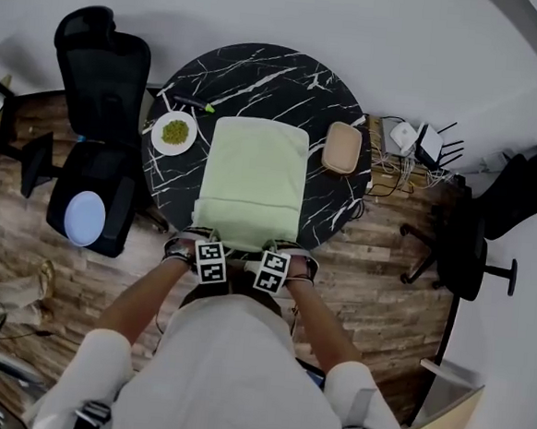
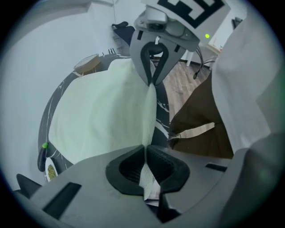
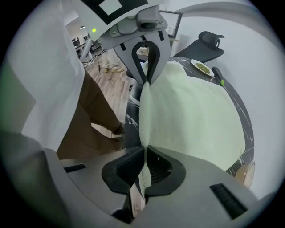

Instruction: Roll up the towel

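Head view, green towel [image 1: 253, 175] flat on table [image 1: 261, 79], left hand-held gripper [image 1: 203, 241] and right hand-held gripper [image 1: 280, 250] clamped on near edge

A round black table [image 1: 284, 71] with white marble veining. A pale green towel [image 1: 253, 175] lies spread flat across its middle. Left of the towel sits a white plate [image 1: 174, 133] of green food, with a green-tipped pen [image 1: 196, 104] just beyond it. To the right lies an empty tan dish [image 1: 342, 147].

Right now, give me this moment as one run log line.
stage: towel flat on table, unrolled | left gripper: shut on near edge of towel | right gripper: shut on near edge of towel
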